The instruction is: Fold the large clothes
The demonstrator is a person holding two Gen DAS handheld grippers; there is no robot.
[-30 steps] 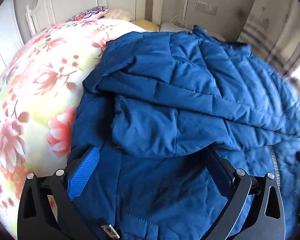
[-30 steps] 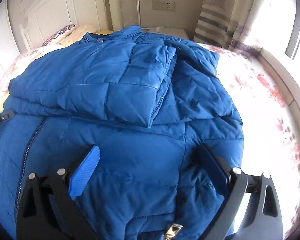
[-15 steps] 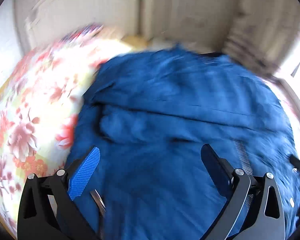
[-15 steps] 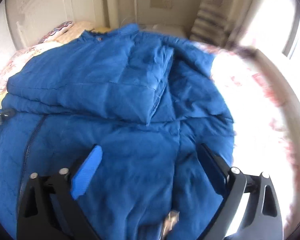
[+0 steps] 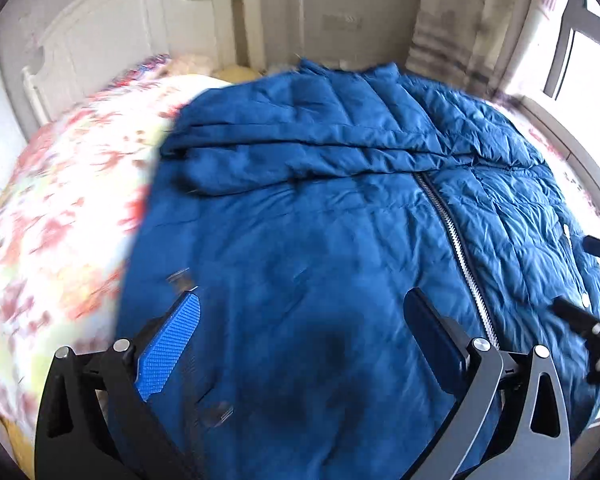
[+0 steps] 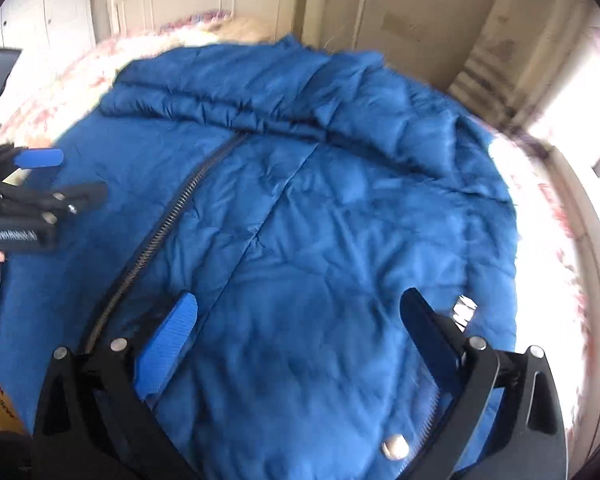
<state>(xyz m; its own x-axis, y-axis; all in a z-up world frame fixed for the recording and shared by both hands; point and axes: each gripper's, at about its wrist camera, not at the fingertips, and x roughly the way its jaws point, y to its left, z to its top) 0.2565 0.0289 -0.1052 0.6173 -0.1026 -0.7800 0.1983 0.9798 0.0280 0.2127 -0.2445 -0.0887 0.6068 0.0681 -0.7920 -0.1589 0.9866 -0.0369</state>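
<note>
One blue puffer jacket (image 5: 340,240) is spread front-up across the floral bedspread (image 5: 60,208), collar end toward the white headboard (image 5: 112,40). Looks like the fold is partway: both sleeves seem tucked across the chest just past the top of the zipper (image 5: 452,232), and my guess is the bottom half hasn't been brought up yet. Count: one jacket, one zipper, two grippers. The left gripper (image 5: 300,344) and right gripper (image 6: 296,332) both hang over the hem end of the jacket, fingers spread wide, nothing pinched between them. Edges are a bit motion-blurred.
</note>
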